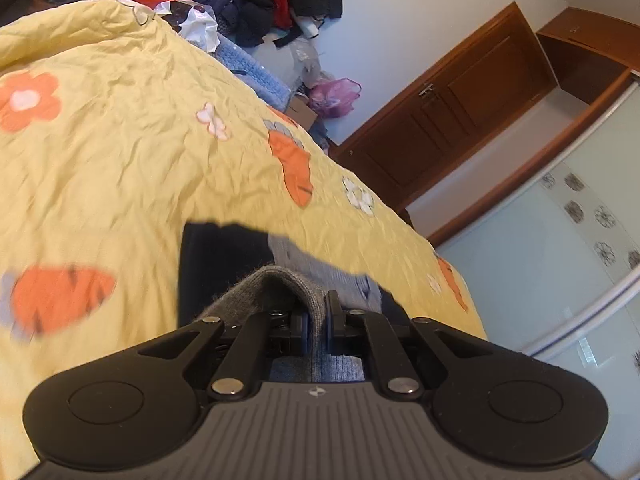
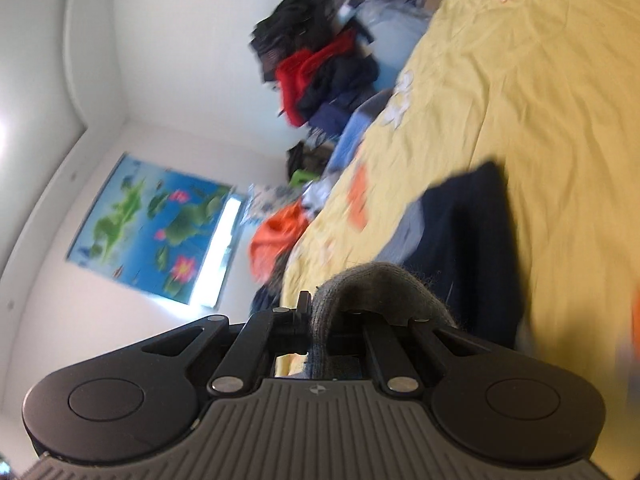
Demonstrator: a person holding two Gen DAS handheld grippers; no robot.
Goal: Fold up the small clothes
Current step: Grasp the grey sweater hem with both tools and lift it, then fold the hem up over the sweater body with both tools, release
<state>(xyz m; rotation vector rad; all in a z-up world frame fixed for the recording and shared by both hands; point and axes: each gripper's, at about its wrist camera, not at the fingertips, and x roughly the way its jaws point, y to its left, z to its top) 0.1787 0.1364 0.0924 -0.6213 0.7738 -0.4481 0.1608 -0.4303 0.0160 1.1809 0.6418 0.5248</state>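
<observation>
Here two tongs are at work, one per view, and each is clamped on grey knit fabric. In the left wrist view the left tongs [image 1: 316, 322] sit at lower centre, their jaws drawn together on a fold of the grey knitted garment [image 1: 280, 284]; the cloth arches up over the left jaw and passes down between the two. Beyond it, at the middle of the frame, one dark navy garment [image 1: 216, 256] and a paler blue-grey ribbed piece [image 1: 316, 272] lie together on the bed [image 1: 120, 168], which wears a yellow cover printed with orange and white flowers. Whether the grey knit is joined to those pieces cannot be told. The tongs point slightly downward across the bed toward its far edge.

In the right wrist view the right tongs [image 2: 320, 320] are likewise closed on grey knit [image 2: 380, 284], which humps over the right jaw at lower centre. The view is rolled, so the bed [image 2: 540, 100] fills the right side of the frame. The navy garment [image 2: 472, 240] lies just past the tongs, right of centre, with the blue-grey piece [image 2: 408, 228] at its left edge.

One heap of dark and red clothes [image 2: 320, 64] stands at top centre, one orange item [image 2: 276, 236] lies mid-frame, and one blue poster [image 2: 152, 228] hangs at left.
</observation>
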